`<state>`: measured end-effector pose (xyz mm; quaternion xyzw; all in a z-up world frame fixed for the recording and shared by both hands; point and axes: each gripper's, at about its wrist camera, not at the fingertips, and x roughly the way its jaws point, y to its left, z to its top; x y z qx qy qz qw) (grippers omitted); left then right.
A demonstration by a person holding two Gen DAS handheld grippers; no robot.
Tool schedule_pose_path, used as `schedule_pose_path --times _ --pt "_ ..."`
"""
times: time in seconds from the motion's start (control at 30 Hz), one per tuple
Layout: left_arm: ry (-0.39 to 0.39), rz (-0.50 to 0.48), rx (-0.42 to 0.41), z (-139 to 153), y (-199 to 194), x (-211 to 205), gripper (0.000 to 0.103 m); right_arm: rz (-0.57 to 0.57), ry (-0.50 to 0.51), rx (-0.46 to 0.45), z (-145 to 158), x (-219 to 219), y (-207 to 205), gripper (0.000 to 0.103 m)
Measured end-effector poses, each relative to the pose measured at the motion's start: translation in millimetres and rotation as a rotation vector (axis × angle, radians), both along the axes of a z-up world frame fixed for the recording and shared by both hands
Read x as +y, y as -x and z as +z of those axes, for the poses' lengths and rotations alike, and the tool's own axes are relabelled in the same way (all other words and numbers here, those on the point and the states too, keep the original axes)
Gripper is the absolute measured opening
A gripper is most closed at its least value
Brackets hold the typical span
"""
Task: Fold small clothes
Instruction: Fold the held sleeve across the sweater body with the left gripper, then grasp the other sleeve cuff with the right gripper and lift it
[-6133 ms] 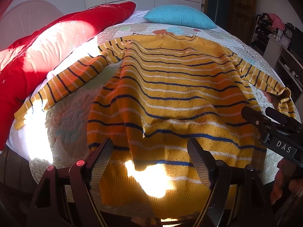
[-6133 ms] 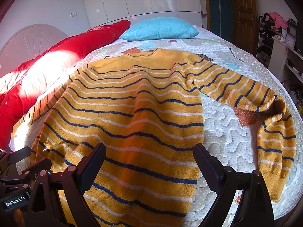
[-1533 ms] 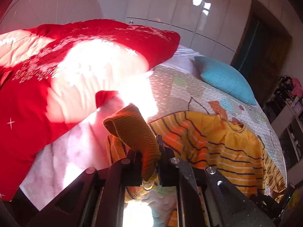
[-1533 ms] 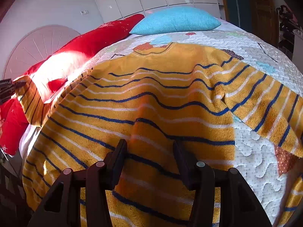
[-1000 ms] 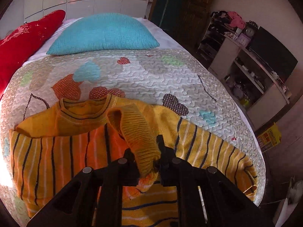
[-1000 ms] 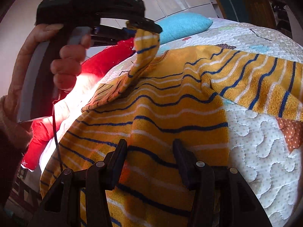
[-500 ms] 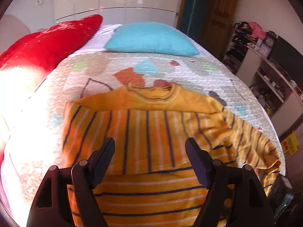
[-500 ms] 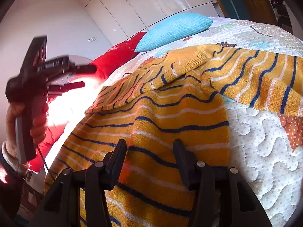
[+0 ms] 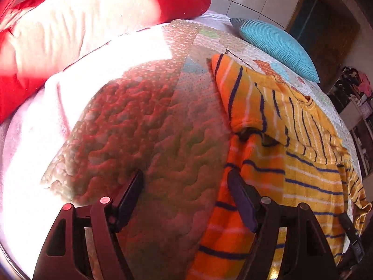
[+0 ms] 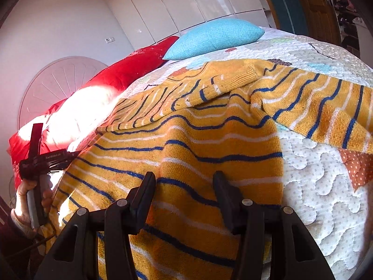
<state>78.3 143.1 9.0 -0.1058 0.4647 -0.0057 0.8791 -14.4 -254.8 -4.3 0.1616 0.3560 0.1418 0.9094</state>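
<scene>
Your left gripper [image 9: 185,200], now wide and empty, has released the sleeve [image 10: 186,95] across the striped sweater [image 10: 198,154]; your right gripper [image 10: 184,196], half-open, holds nothing.

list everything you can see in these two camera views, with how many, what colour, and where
sweater: one, yellow with blue and white stripes, spread on the bed, one sleeve folded across its chest
quilt: one, white with coloured patches, covering the bed
red pillow: one, red, along the bed's far left side
blue pillow: one, turquoise, at the head of the bed
wardrobe doors: several, glossy white, behind the bed
left gripper: one, black, open, over the quilt at the sweater's edge
right gripper: one, black, open, over the sweater's lower body
</scene>
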Motion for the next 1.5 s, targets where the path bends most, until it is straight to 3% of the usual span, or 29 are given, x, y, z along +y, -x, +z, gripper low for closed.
schedule_pose_path --times 0.27,0.37,0.43,0.53,0.63,0.7,0.77,0.87,0.93,0.97,1.0,1.03,1.1,1.2,1.3,1.37,1.4,1.47,1.5 --pt "-0.062 -0.055 -0.020 1.8 51.6 -16.9 0.074 0.001 0.006 0.013 1.4 0.4 -1.0 0.055" --pt "-0.069 -0.044 -0.020 8.5 72.0 -23.6 0.074 -0.012 0.156 0.091 23.1 7.4 4.8 0.055" --pt "-0.053 -0.053 -0.033 19.0 89.4 -25.7 0.074 -0.047 0.192 0.026 52.5 -5.1 29.6 0.055" --pt "0.003 -0.070 -0.053 30.3 111.4 -25.5 0.075 -0.188 0.314 -0.067 87.6 -41.8 72.8 0.073" --pt "0.049 -0.057 -0.045 30.9 122.0 -28.2 0.075 -0.358 0.400 -0.022 90.0 -94.8 102.4 0.076" --pt "0.072 -0.049 -0.041 29.2 123.9 -34.6 0.075 -0.446 0.358 0.069 73.5 -134.4 117.3 0.076" --pt "0.097 -0.052 -0.035 27.6 125.6 -42.4 0.075 -0.506 0.238 0.152 54.4 -168.0 132.3 0.076" --pt "0.120 -0.066 -0.020 27.4 122.6 -57.3 0.075 -0.526 0.096 0.171 34.0 -187.0 147.9 0.076" --pt "0.122 -0.081 -0.011 29.1 121.0 -67.7 0.075 -0.522 0.059 0.165 25.4 -184.7 148.6 0.072" --pt "0.113 -0.084 -0.008 31.0 121.0 -73.2 0.075 -0.524 0.071 0.154 24.2 -177.6 148.2 0.060" --pt "0.102 -0.086 -0.008 33.6 121.7 -78.3 0.075 -0.513 0.083 0.142 25.1 -170.8 146.5 0.026" --pt "0.096 -0.092 -0.011 36.6 122.6 -82.9 0.075 -0.476 0.066 0.144 25.0 -167.9 142.9 0.009" --pt "0.103 -0.109 -0.014 41.7 124.1 -90.4 0.075 -0.430 0.002 0.152 26.0 -167.7 138.2 0.008" --pt "0.109 -0.133 -0.007 48.1 125.0 -100.3 0.075 -0.441 0.047 0.122 44.3 -184.8 138.8 0.007" --pt "0.079 -0.163 -0.031 57.9 127.8 -110.8 0.075 -0.572 0.192 0.110 68.5 -229.6 140.4 0.008" --pt "0.056 -0.182 -0.051 64.0 129.6 -118.5 0.075 -0.666 0.272 0.150 71.0 -266.9 135.2 0.011" --pt "0.049 -0.189 -0.059 66.1 130.1 -122.1 0.075 -0.717 0.277 0.179 69.0 -286.3 133.8 0.018" --pt "0.045 -0.195 -0.065 67.7 130.2 -128.2 0.075 -0.833 0.250 0.223 68.4 -315.0 142.7 0.019" --pt "0.047 -0.199 -0.062 67.4 129.3 -130.5 0.075 -0.851 0.194 0.195 72.4 -322.3 152.4 0.021"
